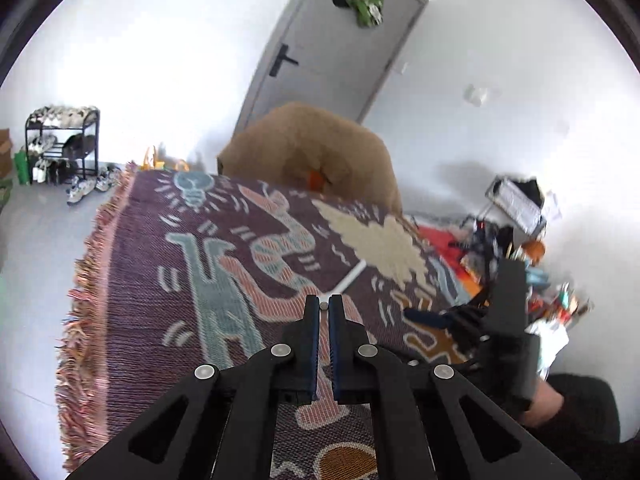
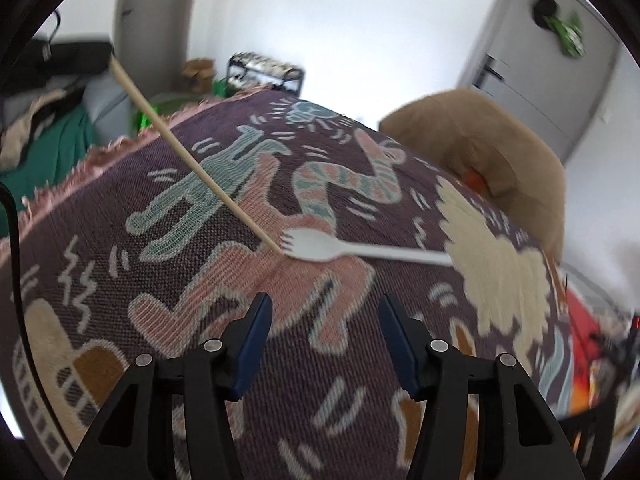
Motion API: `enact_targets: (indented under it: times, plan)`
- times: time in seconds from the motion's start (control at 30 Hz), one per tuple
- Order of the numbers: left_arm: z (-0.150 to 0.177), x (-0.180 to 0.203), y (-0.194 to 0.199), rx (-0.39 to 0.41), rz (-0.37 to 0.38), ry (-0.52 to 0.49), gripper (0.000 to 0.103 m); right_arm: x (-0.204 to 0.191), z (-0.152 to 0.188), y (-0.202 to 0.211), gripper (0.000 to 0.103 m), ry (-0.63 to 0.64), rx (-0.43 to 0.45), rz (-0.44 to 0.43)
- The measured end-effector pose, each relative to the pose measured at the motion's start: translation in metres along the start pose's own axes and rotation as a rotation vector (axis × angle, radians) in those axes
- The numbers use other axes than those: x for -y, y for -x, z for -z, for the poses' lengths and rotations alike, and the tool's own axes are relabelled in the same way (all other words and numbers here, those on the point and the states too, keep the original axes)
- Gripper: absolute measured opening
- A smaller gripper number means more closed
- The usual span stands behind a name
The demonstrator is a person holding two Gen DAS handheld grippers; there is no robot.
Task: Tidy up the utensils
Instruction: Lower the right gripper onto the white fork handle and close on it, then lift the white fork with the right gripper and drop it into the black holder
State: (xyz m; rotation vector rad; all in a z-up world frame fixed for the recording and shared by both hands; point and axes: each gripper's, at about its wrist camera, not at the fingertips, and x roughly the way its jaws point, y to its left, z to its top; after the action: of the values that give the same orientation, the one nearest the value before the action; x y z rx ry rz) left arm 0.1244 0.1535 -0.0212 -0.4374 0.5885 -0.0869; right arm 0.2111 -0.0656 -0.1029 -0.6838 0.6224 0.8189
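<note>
The left tongs (image 1: 324, 305) clench what looks like a chopstick (image 2: 192, 160) end (blurred view). The right tongs (image 2: 324, 308) gape, empty, just short of the fork (image 2: 320, 245) lying on the desk (image 2: 280, 360), chopstick tip touching its tines.

both wrist views look steeply down, close over the patterned blanket (image 1: 224, 264); both share the tan chair (image 2: 492, 152) and grey door (image 1: 340, 52).

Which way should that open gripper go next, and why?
Probably forward and down toward the white plastic fork lying on the patterned woven blanket. The right hand-held gripper hangs open and empty just short of it; the thin wooden stick touches the fork's prongs.
</note>
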Motion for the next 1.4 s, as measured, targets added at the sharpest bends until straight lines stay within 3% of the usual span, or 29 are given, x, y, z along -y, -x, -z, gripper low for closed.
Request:
enact_targets:
  times: [0.27, 0.63, 0.7, 0.73, 0.77, 0.83, 1.0, 1.4]
  plan:
    - [-0.003, -0.039, 0.031, 0.083, -0.058, 0.093, 0.004, -0.012, -0.026, -0.041, 0.051, 0.197, -0.059, 0.008]
    - [0.010, -0.072, 0.048, 0.103, -0.118, 0.164, 0.004, -0.022, -0.042, -0.077, 0.050, 0.330, -0.117, -0.012]
    - [0.011, -0.074, 0.049, 0.103, -0.118, 0.170, 0.004, -0.018, -0.045, -0.081, 0.039, 0.318, -0.131, -0.042]
    - [0.012, -0.074, 0.050, 0.104, -0.119, 0.170, 0.004, -0.017, -0.046, -0.083, 0.017, 0.312, -0.145, -0.052]
    - [0.012, -0.073, 0.050, 0.105, -0.120, 0.169, 0.004, -0.017, -0.045, -0.085, 0.007, 0.310, -0.161, -0.048]
    - [0.013, -0.072, 0.050, 0.105, -0.119, 0.167, 0.004, -0.015, -0.044, -0.086, 0.006, 0.309, -0.163, -0.016]
    - [0.012, -0.070, 0.053, 0.114, -0.115, 0.167, 0.004, -0.002, -0.051, -0.055, 0.005, 0.209, -0.095, -0.057]
    - [-0.005, -0.045, 0.056, 0.135, -0.076, 0.123, 0.004, 0.058, -0.067, 0.062, 0.003, -0.065, 0.143, -0.127]
